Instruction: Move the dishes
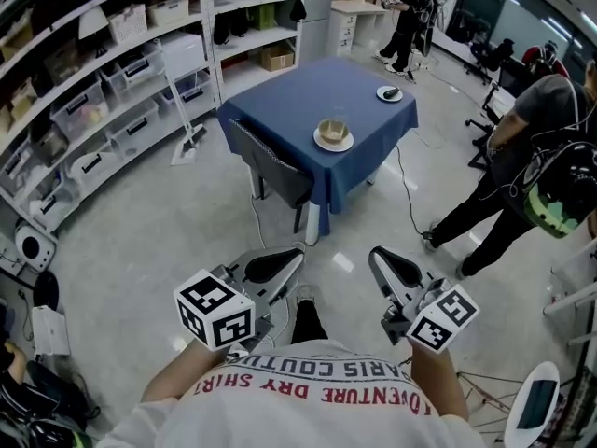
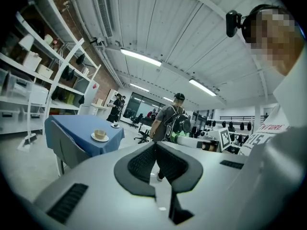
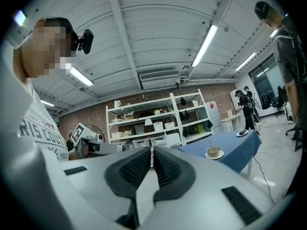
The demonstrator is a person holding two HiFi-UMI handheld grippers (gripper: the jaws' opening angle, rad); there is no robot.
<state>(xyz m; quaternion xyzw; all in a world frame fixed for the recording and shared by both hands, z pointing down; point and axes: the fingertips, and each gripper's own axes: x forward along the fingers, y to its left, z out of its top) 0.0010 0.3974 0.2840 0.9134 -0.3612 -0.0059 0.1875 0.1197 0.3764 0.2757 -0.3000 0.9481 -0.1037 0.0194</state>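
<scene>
Held the left tool [image 1: 297, 253] and the right tool [image 1: 375, 253] side by side close in front of the body, each with jaws pressed together and nothing between them. Pointed both about level across bare floor [image 1: 140, 241] toward a desk [image 1: 280, 96] under a blue cloth, well ahead of the tools.

Found a chair [image 1: 272, 168] with a dark mesh back pushed against the desk's side nearest the left tool. Noted shelves [image 1: 84, 101] loaded with boxes and bins running ahead-left of the left tool, and a white pole [image 1: 185, 110] on a flat base standing between them and the desk. Saw a person [image 1: 522, 147] in dark clothes with a backpack standing ahead-right of the right tool, near the desk, and a thin cable [image 1: 407, 189] trailing on the floor on that side. Made out two more people [image 1: 410, 12] beyond the desk's far end.

Spotted a tan bowl [image 1: 333, 130], upright, mouth up, seated on a white saucer [image 1: 333, 144] at the desk edge nearest the right tool. Round in outline, with no one long axis, flat on the cloth. Picked out a small white plate [image 1: 390, 93] with something dark on it at the far right corner, well apart from the bowl.
</scene>
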